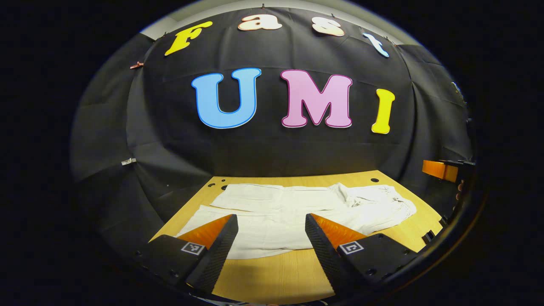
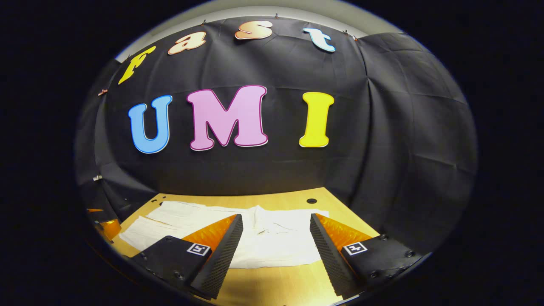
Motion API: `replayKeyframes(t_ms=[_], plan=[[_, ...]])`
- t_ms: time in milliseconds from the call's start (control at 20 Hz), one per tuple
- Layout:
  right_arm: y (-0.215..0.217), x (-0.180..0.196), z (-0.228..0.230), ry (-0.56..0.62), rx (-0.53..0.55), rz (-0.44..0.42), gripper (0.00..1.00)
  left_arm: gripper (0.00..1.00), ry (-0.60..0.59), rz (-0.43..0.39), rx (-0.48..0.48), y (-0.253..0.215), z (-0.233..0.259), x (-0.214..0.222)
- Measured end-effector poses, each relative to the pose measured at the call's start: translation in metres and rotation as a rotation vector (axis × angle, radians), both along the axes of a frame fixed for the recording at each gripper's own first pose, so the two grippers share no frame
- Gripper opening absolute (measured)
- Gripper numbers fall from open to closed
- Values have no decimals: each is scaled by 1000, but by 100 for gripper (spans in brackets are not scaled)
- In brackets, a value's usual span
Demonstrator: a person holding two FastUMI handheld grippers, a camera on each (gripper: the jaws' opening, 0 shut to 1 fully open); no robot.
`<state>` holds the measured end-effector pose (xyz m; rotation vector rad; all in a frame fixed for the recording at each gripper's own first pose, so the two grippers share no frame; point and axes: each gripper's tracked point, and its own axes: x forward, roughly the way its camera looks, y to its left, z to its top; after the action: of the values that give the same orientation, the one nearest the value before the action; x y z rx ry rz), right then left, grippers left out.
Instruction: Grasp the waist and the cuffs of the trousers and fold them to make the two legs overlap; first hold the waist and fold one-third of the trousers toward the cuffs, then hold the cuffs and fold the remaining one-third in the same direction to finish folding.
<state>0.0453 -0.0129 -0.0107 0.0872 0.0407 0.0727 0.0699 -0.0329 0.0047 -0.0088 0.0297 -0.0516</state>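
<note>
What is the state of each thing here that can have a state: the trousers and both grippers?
trousers: spread flat on the table, legs apart, not yet folded, waist end rumpled.
left gripper: open, holds nothing, above the near edge of the trousers.
right gripper: open, holds nothing, above the waist end.

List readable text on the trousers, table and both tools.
None readable.
trousers: plain cloth, no print visible.
table: bare wood, no writing.
left tool, right tool: square coded markers, patterns rather than words.
</note>
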Motion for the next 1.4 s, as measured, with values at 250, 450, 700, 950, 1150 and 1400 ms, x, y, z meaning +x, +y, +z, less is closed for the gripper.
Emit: replayKeyframes(t_ms=[250, 450, 700, 950, 1150, 1400], plan=[[0, 12, 0, -18, -56, 7, 97, 99, -14, -10, 27, -8, 1, 2], [-1, 21, -5, -27, -122, 32, 97, 98, -31, -2, 47, -4, 3, 1], [-8, 35, -9, -16, -171, 49, 97, 99, -26, 22, 49, 7, -4, 3], [-18, 50, -11, -13, -221, 67, 97, 99, 0, 85, 5, 24, -15, 8], [-22, 57, -26, 28, -290, 150, 98, 99, 2, 136, 20, 37, -16, 11], [-52, 68, -48, 56, -508, 243, 98, 99, 29, 172, 38, 47, -25, 11]])
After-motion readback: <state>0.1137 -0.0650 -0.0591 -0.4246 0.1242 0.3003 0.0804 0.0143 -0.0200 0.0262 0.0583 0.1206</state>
